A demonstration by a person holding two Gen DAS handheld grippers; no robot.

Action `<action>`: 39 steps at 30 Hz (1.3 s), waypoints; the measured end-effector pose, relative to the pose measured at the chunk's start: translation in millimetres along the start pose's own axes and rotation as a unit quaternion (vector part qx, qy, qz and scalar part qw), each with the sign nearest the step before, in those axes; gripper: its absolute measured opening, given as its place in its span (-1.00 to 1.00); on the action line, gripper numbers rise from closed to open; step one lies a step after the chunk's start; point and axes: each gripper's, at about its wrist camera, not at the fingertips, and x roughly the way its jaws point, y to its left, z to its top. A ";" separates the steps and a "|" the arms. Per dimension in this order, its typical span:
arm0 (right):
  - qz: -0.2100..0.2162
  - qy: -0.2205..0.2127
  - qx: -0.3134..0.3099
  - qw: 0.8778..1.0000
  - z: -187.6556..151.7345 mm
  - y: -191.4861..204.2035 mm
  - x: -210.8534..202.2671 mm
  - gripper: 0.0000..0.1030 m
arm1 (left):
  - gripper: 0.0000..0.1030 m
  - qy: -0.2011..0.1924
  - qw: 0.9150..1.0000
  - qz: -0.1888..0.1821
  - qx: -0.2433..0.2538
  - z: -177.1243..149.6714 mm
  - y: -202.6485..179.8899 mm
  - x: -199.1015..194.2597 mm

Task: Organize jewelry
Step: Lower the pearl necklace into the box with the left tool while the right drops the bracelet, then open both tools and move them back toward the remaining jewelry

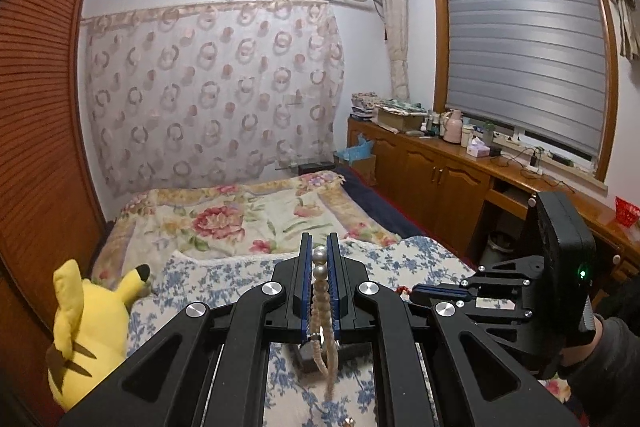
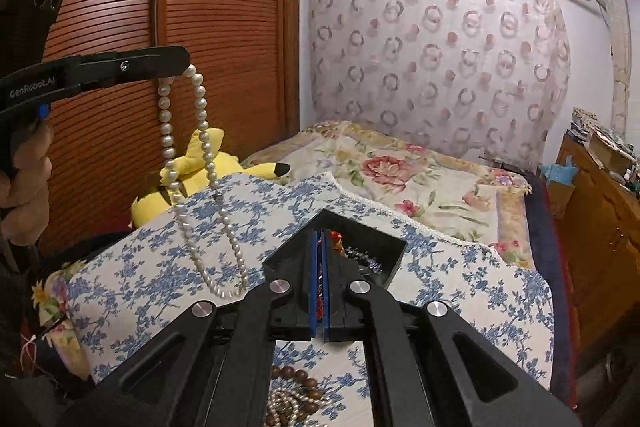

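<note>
My left gripper [image 1: 319, 247] is shut on a white pearl necklace [image 1: 320, 291]. In the right wrist view the left gripper [image 2: 182, 61] holds the necklace [image 2: 202, 179] up in the air and its loop hangs down over the blue-flowered cloth [image 2: 132, 279]. My right gripper [image 2: 321, 239] is shut on a red beaded piece [image 2: 320, 291] over the open black jewelry box [image 2: 394, 253]. More brown and pearl beads [image 2: 292, 395] lie on the cloth under the right gripper.
A yellow plush toy [image 1: 86, 327] lies at the left by the wooden wardrobe [image 1: 36, 131]. A floral bedspread [image 1: 240, 219] covers the bed beyond. A wooden cabinet [image 1: 448, 171] with bottles runs along the right wall under the window.
</note>
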 end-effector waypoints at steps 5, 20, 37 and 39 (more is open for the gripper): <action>0.000 -0.006 0.008 1.000 7.5 -10.6 5.0 -0.95 | -0.87 0.006 1.000 -0.001 -0.003 12.9 -0.6 15.6; 0.002 0.009 0.008 1.000 8.5 -21.3 52.8 -0.95 | -0.88 0.052 0.999 0.001 -0.009 19.3 0.1 103.7; 0.020 0.073 0.061 0.995 -28.2 -42.2 116.0 -0.91 | -0.56 0.107 0.994 0.018 -0.023 -34.9 16.1 142.8; 0.022 0.074 0.064 0.995 -28.2 -42.5 114.6 -0.83 | -0.44 0.102 0.994 0.016 -0.024 -39.8 18.1 133.5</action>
